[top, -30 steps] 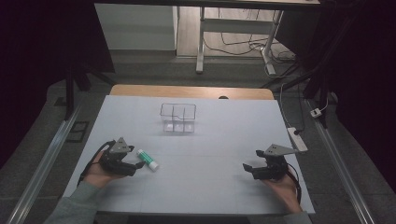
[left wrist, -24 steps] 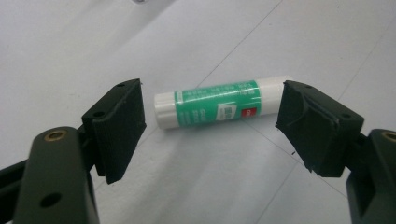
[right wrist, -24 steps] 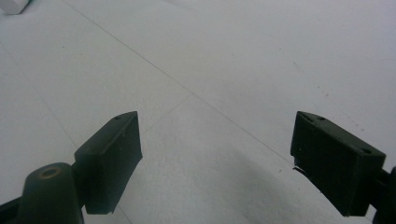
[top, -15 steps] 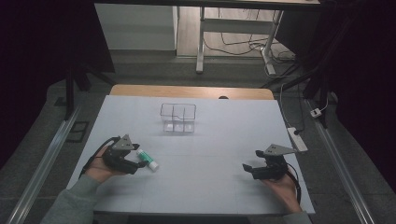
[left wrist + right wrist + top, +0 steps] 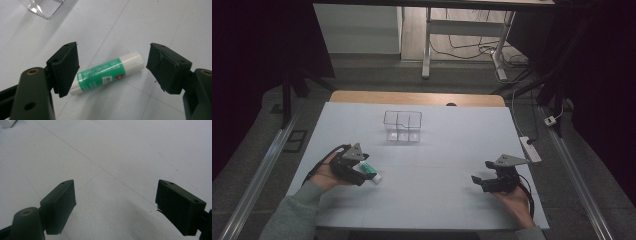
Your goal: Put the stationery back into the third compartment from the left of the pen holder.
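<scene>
Green-and-white glue stick (image 5: 107,72) lies between the left gripper's (image 5: 112,67) spread jaws, newly lowered around it, grasp imminent; right gripper (image 5: 484,178) waits, jaws spread.

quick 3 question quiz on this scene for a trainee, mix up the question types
1. True or false: the left gripper is shut on the glue stick.
2. What is between the right gripper's fingers? A) glue stick B) bare table C) clear organizer
3. Fill in: the clear organizer stands ____ the glue stick from the person.

Key:
1. False, its fingers stand open around it.
2. B
3. beyond
</scene>
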`<state>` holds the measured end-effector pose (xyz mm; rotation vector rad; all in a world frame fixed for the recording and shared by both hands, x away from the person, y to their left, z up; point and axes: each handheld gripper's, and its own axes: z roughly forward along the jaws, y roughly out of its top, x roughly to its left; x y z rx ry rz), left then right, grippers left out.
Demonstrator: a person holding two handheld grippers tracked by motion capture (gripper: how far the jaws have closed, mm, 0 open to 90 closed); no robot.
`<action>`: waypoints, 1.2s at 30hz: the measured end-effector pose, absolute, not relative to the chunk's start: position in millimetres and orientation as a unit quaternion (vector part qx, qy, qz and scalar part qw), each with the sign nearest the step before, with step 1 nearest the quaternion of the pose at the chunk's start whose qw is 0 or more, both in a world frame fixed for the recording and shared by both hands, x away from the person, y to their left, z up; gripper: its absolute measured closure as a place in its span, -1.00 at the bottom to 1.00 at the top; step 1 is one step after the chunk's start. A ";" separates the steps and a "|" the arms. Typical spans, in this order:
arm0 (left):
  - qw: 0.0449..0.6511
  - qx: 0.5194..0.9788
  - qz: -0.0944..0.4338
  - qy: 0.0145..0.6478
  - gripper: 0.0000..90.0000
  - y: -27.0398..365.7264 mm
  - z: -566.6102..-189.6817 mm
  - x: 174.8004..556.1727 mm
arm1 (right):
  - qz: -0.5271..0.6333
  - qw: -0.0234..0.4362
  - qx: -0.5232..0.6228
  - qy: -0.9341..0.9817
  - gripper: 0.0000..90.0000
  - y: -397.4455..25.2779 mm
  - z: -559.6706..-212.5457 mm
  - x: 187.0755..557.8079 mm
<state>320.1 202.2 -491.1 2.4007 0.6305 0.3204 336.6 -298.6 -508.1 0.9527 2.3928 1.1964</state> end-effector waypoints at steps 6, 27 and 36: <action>0.305 0.918 0.117 0.225 -0.43 194.1 -490.8 322.8 | 0.415 0.149 0.332 0.834 -0.65 -298.4 -508.6 336.8; 0.285 0.938 0.101 0.170 -0.41 181.2 -493.6 332.8 | 0.409 0.146 0.334 0.837 -0.64 -297.4 -509.7 336.9; 0.284 0.940 0.102 0.158 -0.39 180.3 -493.9 334.8 | 0.413 0.140 0.332 0.837 -0.63 -296.9 -510.1 337.1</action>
